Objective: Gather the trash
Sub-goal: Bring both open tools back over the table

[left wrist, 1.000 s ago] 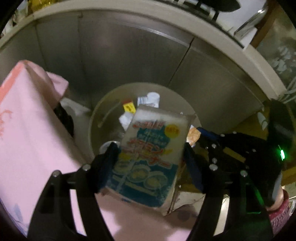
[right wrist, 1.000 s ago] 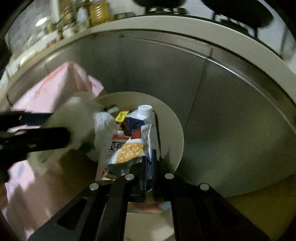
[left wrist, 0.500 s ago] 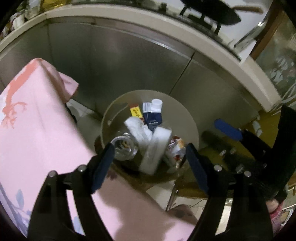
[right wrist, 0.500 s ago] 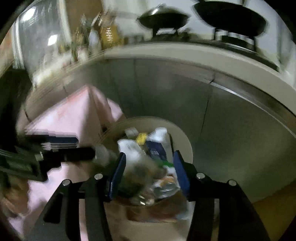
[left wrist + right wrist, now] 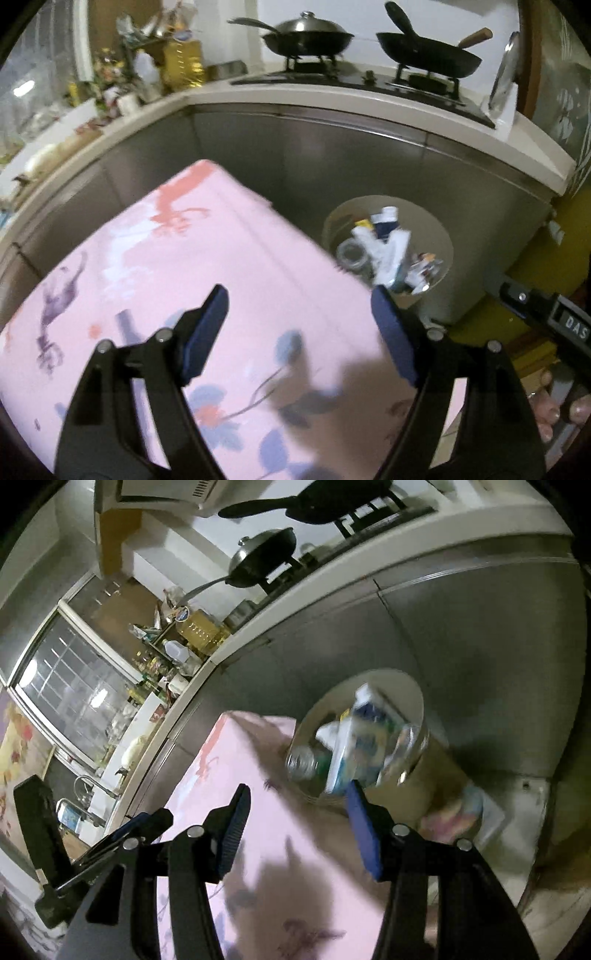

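Pink floral tablecloth looks bare of trash, though blur hides detail. Round bin, frame right, holds carton, box and wrappers. Left gripper and right gripper: jaws apart, empty; right's have just been opening.

Bin standing beside the table
Trash is lying in the bin, which is sitting before the cabinet; pans are resting on the counter above.

Your left wrist camera looks steeply down over a pink flowered tablecloth, with the round beige trash bin right of centre. Your right wrist camera, rolled sideways, sees the same cloth and bin from close by.
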`<action>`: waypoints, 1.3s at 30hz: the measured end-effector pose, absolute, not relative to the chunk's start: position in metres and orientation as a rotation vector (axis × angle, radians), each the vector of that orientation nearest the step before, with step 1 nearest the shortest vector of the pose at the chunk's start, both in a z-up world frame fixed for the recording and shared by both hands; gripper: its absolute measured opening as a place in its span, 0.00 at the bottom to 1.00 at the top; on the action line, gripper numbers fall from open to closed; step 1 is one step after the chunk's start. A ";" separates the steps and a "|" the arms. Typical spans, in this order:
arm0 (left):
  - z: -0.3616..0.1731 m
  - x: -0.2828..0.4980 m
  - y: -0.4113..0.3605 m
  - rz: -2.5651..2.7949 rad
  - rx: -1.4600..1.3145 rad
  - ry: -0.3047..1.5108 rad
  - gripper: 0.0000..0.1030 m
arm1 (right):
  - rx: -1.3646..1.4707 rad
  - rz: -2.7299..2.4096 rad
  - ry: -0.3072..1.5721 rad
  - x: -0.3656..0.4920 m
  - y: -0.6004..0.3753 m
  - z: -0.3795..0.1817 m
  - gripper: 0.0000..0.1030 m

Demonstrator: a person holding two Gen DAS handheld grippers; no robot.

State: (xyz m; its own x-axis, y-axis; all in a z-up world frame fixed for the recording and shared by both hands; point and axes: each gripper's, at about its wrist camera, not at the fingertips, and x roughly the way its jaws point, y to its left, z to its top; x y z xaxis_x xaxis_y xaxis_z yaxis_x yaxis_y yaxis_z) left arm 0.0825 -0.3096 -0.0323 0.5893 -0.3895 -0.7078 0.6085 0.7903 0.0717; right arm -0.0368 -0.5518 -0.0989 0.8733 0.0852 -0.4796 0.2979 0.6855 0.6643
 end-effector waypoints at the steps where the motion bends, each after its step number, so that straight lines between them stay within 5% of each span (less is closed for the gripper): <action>1: -0.031 0.079 -0.303 -0.578 0.327 0.730 0.75 | 0.816 -0.123 0.515 -0.040 -0.546 -0.097 0.50; 15: -0.006 0.036 -0.235 -0.480 0.328 0.629 0.86 | 0.748 -0.181 0.485 -0.076 -0.482 -0.058 0.68; 22: 0.005 0.025 -0.209 -0.451 0.325 0.606 0.94 | 0.715 -0.191 0.467 -0.084 -0.464 -0.048 0.70; 39: 0.012 0.008 -0.170 -0.365 0.326 0.608 0.94 | 0.676 -0.202 0.474 -0.090 -0.432 -0.045 0.72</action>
